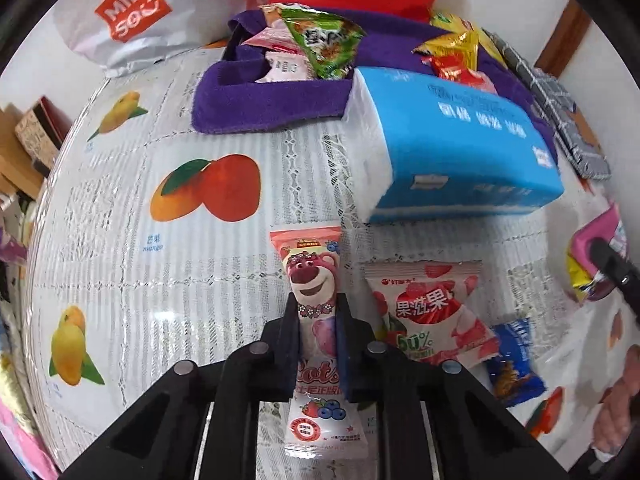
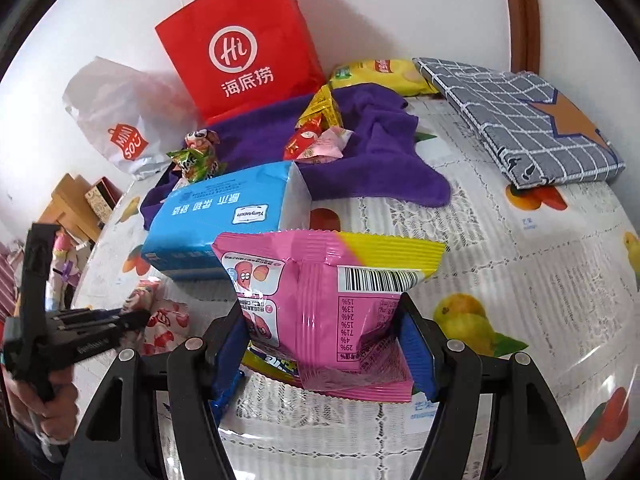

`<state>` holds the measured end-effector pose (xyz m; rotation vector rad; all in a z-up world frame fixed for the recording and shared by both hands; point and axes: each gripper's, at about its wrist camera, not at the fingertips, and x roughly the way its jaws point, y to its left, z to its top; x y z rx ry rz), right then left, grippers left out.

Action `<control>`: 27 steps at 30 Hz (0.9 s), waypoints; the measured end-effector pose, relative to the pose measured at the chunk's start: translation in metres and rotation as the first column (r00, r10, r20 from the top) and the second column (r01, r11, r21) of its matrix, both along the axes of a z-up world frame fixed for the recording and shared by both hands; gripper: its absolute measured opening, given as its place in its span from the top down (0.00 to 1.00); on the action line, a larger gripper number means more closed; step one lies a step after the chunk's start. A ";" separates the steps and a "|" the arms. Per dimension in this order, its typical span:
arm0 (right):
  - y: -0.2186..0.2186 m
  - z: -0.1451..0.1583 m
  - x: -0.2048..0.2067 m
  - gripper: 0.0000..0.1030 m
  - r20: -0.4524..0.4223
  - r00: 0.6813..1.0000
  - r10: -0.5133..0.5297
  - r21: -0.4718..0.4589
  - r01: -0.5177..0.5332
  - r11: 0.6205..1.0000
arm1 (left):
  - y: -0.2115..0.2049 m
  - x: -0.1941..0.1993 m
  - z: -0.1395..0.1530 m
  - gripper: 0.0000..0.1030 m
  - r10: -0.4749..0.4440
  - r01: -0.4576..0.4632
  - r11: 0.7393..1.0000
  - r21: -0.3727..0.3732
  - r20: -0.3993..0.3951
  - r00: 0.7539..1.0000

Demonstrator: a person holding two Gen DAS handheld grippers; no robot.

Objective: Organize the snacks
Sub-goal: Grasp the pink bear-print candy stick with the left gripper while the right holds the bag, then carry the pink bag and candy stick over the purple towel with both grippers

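My left gripper point(image 1: 319, 308) points down at the table and is shut on a long pink bear-print snack packet point(image 1: 310, 272), pinched at its middle. Just right of it lie a strawberry-print pack point(image 1: 432, 308) and a small blue pack point(image 1: 516, 360). My right gripper point(image 2: 320, 312) is shut on a pink and yellow snack bag point(image 2: 320, 264), barcode side up, above another wrapper. A purple towel point(image 2: 360, 148) behind holds several small snacks point(image 2: 316, 140). The left gripper point(image 2: 132, 318) also shows at the left edge of the right wrist view.
A blue tissue pack point(image 1: 452, 148) lies between the grippers and the towel. A red paper bag point(image 2: 240, 44) and a white plastic bag point(image 2: 120, 120) stand against the wall. A grey checked folded cloth point(image 2: 528, 120) and a yellow chip bag point(image 2: 380, 74) sit far right. The fruit-print tablecloth point(image 1: 160, 240) covers the table.
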<state>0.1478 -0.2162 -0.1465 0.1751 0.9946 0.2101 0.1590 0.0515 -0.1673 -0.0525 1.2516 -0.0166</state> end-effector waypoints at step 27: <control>0.009 0.089 0.000 0.34 0.227 0.969 0.099 -0.102 -0.077 0.992 | -0.035 0.008 0.108 0.86 -0.141 0.171 0.978 -0.122 0.227 0.964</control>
